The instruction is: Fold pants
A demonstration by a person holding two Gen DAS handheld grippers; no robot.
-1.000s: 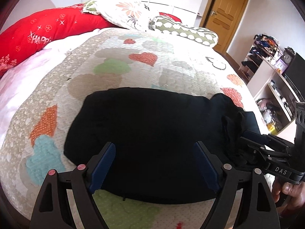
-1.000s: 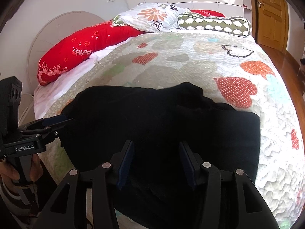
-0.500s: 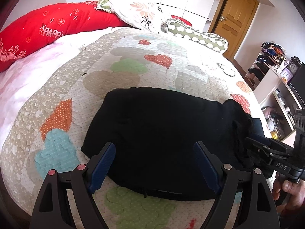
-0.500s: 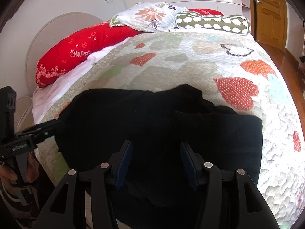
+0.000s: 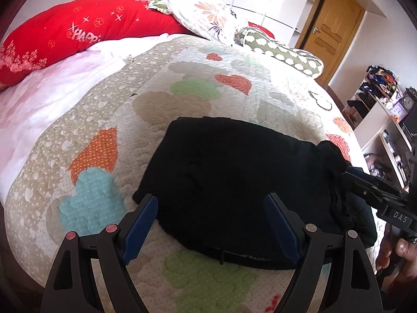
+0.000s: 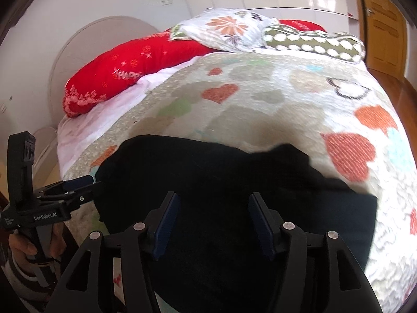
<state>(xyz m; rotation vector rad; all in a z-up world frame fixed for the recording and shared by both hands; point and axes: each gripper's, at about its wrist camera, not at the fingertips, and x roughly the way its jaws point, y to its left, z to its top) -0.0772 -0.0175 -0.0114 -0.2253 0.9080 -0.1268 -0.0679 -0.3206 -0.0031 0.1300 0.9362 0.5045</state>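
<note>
Black pants point(image 5: 234, 177) lie folded into a flat block on the heart-patterned quilt point(image 5: 161, 99), near the bed's front edge. My left gripper point(image 5: 211, 216) is open and empty, hovering over the pants' near left edge. My right gripper point(image 6: 211, 219) is open and empty above the middle of the pants point(image 6: 234, 177). In the left wrist view the right gripper point(image 5: 365, 180) shows at the pants' right end; in the right wrist view the left gripper point(image 6: 78, 185) shows at their left corner.
A red bolster point(image 5: 78, 34), a floral pillow point(image 5: 208, 18) and a green dotted bolster point(image 5: 284, 52) lie at the bed's far end. A wooden door point(image 5: 331, 36) and cluttered shelves point(image 5: 383, 109) stand on the right. The bed edge runs just below the grippers.
Both grippers have drawn back from the pants and stayed open. The left wrist view has shifted left, so the pants sit further right in it.
</note>
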